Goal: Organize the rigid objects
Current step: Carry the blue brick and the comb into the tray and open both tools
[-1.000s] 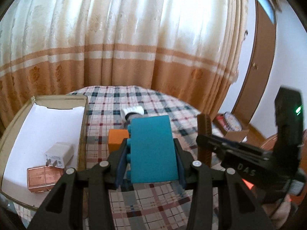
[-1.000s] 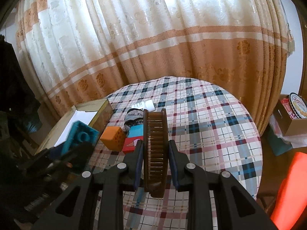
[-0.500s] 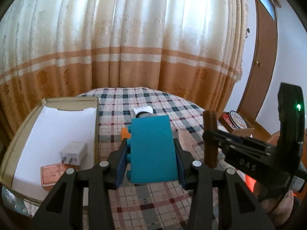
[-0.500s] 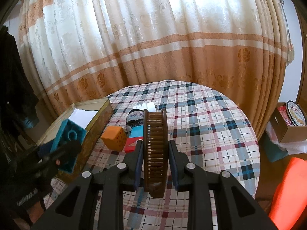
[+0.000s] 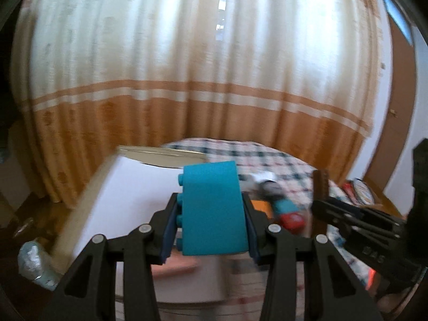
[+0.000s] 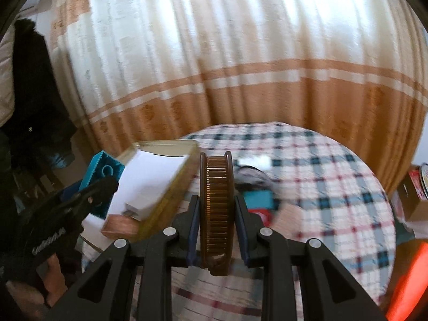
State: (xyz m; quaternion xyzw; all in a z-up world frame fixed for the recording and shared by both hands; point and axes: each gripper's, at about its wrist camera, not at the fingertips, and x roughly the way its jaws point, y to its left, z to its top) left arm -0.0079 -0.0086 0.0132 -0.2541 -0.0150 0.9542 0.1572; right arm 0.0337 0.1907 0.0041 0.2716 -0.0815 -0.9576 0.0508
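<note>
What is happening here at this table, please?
A person is tidying small things into an open box on a round table with a checked cloth. The left gripper has its fingers shut on a teal building block, held over the box. The right gripper holds a brown comb upright above the table. A white charger already lies in the box; a toy train is on the cloth.

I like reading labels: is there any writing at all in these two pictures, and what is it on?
"DAS": pale letters on the black body of the right gripper, seen from the left wrist.
Pale lettering on the left gripper, seen from the right wrist: too blurred to read.
Round tin beside the table: print too blurred.
</note>
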